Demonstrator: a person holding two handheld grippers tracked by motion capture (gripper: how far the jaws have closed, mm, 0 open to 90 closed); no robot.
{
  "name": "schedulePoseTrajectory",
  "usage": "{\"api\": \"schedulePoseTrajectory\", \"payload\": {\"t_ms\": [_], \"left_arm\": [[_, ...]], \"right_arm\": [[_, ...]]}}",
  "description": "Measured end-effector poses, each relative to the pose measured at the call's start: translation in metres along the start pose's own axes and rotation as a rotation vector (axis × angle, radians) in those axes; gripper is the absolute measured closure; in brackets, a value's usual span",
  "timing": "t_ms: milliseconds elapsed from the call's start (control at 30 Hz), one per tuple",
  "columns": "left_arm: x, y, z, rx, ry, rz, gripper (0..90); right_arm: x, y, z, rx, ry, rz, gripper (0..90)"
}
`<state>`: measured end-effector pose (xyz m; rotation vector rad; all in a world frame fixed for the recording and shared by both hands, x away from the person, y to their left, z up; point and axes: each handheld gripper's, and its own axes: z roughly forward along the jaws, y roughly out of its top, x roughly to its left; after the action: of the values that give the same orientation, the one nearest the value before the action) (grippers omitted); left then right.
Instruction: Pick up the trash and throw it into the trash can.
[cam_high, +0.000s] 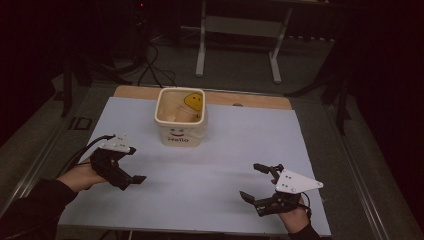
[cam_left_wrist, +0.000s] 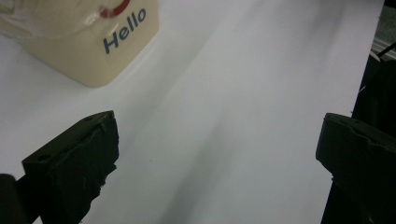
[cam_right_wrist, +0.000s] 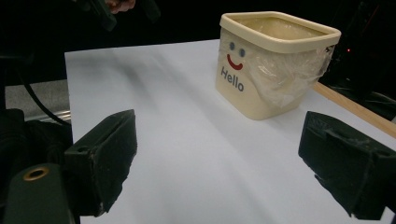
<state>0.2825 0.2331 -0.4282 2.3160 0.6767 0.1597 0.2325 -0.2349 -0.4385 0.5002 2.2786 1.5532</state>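
Toward the far edge of the white surface (cam_high: 200, 170), slightly left of its middle, stood a cream plastic tub (cam_high: 180, 117), squarish with rounded corners and a thick rolled rim. Its near wall carried a printed smiling face and the word "Hello", and a clear crinkled film liner clung to its sides in the right gripper view (cam_right_wrist: 299, 70). Inside, something yellow with a smiley face (cam_high: 194, 101) lay against the far right corner; what else lay in there was too dim to tell.

Both grippers sat low over the near half of the sheet, well apart from each other and from the tub. The left gripper (cam_high: 131, 176) had its jaws spread wide with nothing between them, and so did the right gripper (cam_high: 256, 182). The left one was the nearer of the two: the tub lay ahead of it and off to its right, while from the right gripper it lay ahead and further off to the left. Being almost square, the tub offered no real long axis, so I judged either flat wall or the rim would serve for a grip. The sheet looked matte, smooth paper over a wooden board (cam_high: 260, 101).
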Motion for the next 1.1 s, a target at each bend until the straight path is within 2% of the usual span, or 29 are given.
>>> {"api": "schedulePoseTrajectory", "payload": {"t_ms": [67,167,300,567,867,1100], "left_arm": [[-0.002,-0.003,0.002,-0.007,0.005,-0.002,0.5],[-0.006,-0.009,0.008,-0.027,-0.014,-0.011,0.5],[-0.011,-0.019,0.016,-0.039,-0.018,-0.022,0.5],[-0.018,-0.031,0.023,-0.091,-0.022,-0.077,0.5],[-0.024,-0.042,0.030,-0.141,-0.001,-0.115,0.5],[-0.029,-0.045,0.032,-0.173,0.026,-0.127,0.5]], "right_arm": [[0.000,0.000,0.000,0.000,-0.001,-0.001,11.4],[0.000,0.000,-0.001,0.000,-0.002,-0.002,11.4],[0.000,0.000,0.000,0.000,-0.001,-0.002,11.4],[0.001,0.000,0.000,0.001,-0.001,-0.003,11.4],[0.001,0.000,0.000,0.005,-0.006,-0.007,11.4],[0.001,0.000,0.001,0.006,-0.006,-0.009,11.4]]}}
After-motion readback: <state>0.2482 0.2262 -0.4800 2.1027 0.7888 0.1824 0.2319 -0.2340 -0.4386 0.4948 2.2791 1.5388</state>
